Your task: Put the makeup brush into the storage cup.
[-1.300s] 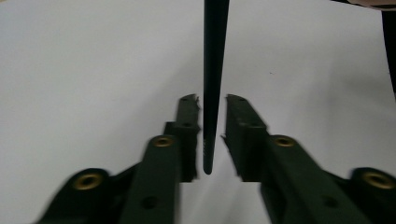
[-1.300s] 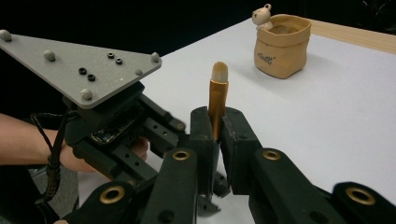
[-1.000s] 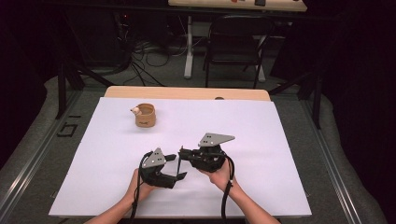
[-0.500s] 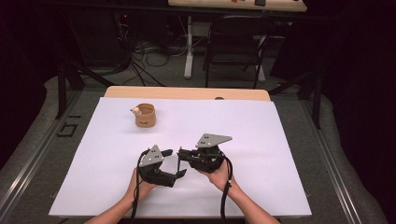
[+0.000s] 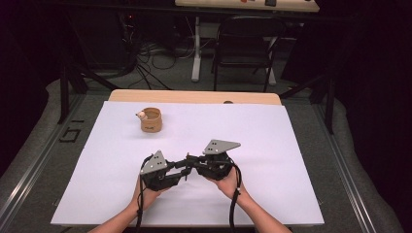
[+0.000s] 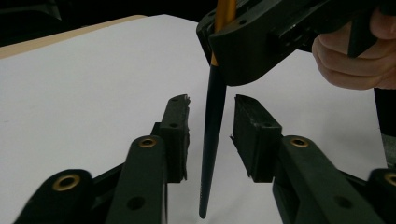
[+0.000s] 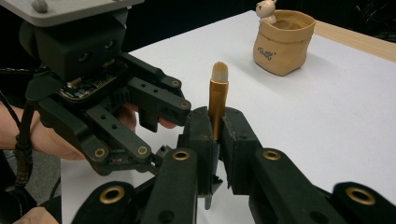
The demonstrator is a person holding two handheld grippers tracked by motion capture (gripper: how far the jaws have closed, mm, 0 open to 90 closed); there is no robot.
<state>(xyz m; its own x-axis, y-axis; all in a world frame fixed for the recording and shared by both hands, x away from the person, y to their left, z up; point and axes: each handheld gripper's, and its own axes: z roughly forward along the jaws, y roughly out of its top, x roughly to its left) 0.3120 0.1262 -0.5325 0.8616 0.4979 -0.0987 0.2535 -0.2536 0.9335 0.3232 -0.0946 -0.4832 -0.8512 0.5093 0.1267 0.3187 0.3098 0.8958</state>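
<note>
The desk (image 5: 194,96) has a pale wooden top, and a large white sheet (image 5: 272,145) covers nearly all of it, leaving only a narrow strip of wood bare along the far edge. On the sheet, toward the far left, stands a small tan pouch-shaped pot (image 5: 151,120) (a tiny animal figure (image 5: 141,115) perches at its rim), upright and well apart from the near edge. A small dark mark (image 5: 228,102) sits on the bare wooden strip at the far edge, too small to make out. The desk stands on a grey floor (image 5: 29,165).
</note>
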